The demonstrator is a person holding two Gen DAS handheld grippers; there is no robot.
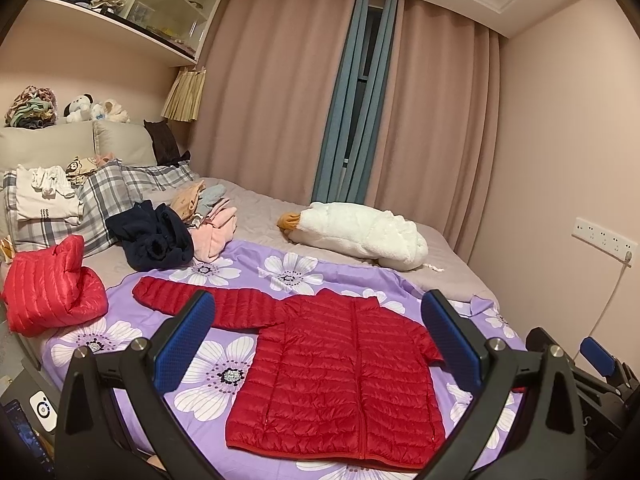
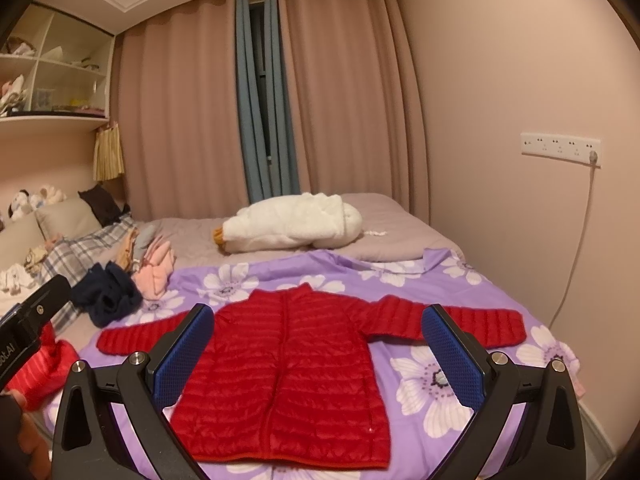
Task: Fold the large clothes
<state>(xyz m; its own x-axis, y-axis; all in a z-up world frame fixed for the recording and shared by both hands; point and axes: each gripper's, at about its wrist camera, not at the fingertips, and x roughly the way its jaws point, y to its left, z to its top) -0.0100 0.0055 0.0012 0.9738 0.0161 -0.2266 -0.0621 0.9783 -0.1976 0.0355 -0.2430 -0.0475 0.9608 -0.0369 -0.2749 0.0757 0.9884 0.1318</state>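
Jacket: the red puffer jacket point(image 2: 288, 364) lay flat, front up, on the purple flowered sheet point(image 2: 436, 384) near the bed's near edge — both sleeves spread outward.
Left gripper point(image 1: 318, 344): jaws spread wide, holding nothing, hovering above the jacket.
Right gripper point(image 2: 318, 354): jaws likewise wide apart and empty.
Far side of the bed: a white goose plush point(image 2: 292, 224) on the grey cover.
Left edge: a second red jacket point(image 1: 52, 292) — bunched, beside dark navy clothing point(image 1: 156, 236).
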